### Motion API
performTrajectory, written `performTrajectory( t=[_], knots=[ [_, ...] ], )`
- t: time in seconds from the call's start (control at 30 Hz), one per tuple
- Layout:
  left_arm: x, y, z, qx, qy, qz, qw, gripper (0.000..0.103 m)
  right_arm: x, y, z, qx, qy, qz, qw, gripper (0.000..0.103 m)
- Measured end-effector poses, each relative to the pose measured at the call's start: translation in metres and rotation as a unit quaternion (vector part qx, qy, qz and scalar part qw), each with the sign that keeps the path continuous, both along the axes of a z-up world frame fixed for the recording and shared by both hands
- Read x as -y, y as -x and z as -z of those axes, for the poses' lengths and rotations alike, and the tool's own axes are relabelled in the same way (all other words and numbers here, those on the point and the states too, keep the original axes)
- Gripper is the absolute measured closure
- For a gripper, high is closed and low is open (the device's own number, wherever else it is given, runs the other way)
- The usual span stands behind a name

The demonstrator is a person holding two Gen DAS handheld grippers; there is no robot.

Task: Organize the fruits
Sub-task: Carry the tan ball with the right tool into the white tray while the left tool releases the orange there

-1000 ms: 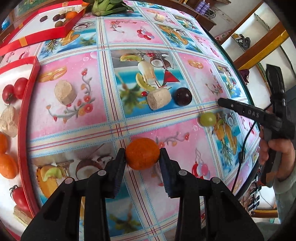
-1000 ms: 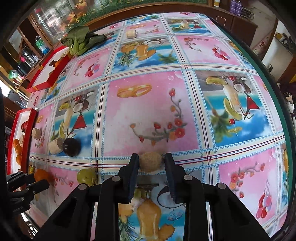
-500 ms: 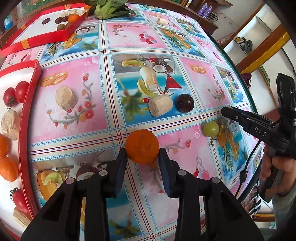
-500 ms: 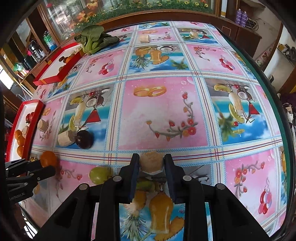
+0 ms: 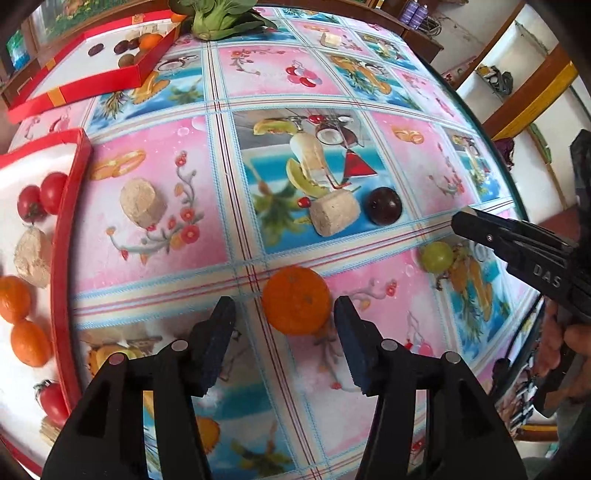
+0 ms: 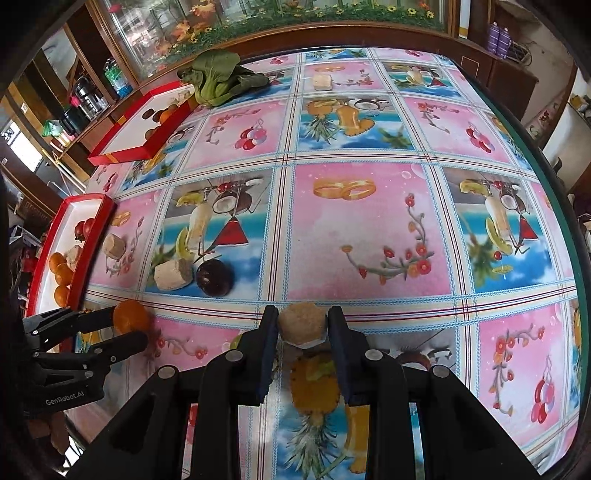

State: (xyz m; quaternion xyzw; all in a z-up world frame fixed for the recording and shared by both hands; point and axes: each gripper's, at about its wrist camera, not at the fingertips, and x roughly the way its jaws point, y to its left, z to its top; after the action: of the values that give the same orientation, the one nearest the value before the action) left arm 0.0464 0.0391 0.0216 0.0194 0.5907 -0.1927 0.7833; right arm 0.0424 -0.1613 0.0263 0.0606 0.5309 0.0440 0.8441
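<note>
The left hand-held gripper (image 5: pixel 284 328) is spread wide, w/ an orange (image 5: pixel 296 300) just ahead between its two tips, touching neither pad, sitting on the surface (image 5: pixel 369 74) (a fruit-print cloth covers it). The right hand-held gripper (image 6: pixel 303 325) is clenched on a tan, rough-skinned round fruit (image 6: pixel 302 322), held low over the cloth.

Beyond the orange, in the left wrist view: a tan cake-like block (image 5: pixel 334 216) w/ a dark purple fruit (image 5: pixel 385 205) just beside it, a green grape-like fruit (image 5: pixel 437 257) to the right near the other gripper's tip, and another tan block (image 5: pixel 143 203) to the left.

At the left edge a red-rimmed tray (image 5: pixel 70 229) holds tomatoes (image 5: pixel 40 197), two oranges and a tan block. Farther back a second red tray (image 5: pixel 147 64) holds dark fruits and an orange one, w/ a leafy green vegetable (image 5: pixel 218 16) next to it.
</note>
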Motion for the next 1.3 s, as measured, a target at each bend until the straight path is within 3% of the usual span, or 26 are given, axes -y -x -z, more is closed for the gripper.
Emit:
performTrajectory(
  t=[0.1,0.13,0.17,0.33,0.7,1.03,1.3],
  knots=[
    [0.005,-0.003,0.001,0.007,-0.008,0.009,0.9999,0.051,-0.005,-0.001,0.000,-0.002,0.000,-0.005,1.000,0.075],
    [0.007,-0.003,0.001,0.010,-0.010,0.015,0.9998,0.055,-0.007,-0.001,0.000,-0.002,0.000,-0.007,1.000,0.075],
    [0.009,-0.002,0.001,0.009,-0.008,0.020,0.9997,0.070,-0.009,-0.001,-0.001,-0.002,0.000,-0.009,1.000,0.075],
    [0.014,0.006,-0.003,0.010,-0.004,0.044,0.9990,0.070,-0.020,0.000,-0.005,0.000,-0.005,-0.020,1.000,0.075],
    [-0.013,0.015,-0.029,0.027,0.007,0.030,0.9992,0.070,-0.066,-0.003,-0.017,0.010,-0.020,-0.058,0.998,0.075],
    [-0.075,0.021,-0.045,0.031,0.023,-0.026,0.9989,0.070,-0.131,-0.006,-0.018,0.010,-0.035,-0.114,0.993,0.075],
    [-0.147,0.031,-0.053,0.037,0.035,-0.093,0.9943,0.070,-0.192,-0.006,-0.018,0.005,-0.040,-0.169,0.985,0.075]
  ],
)
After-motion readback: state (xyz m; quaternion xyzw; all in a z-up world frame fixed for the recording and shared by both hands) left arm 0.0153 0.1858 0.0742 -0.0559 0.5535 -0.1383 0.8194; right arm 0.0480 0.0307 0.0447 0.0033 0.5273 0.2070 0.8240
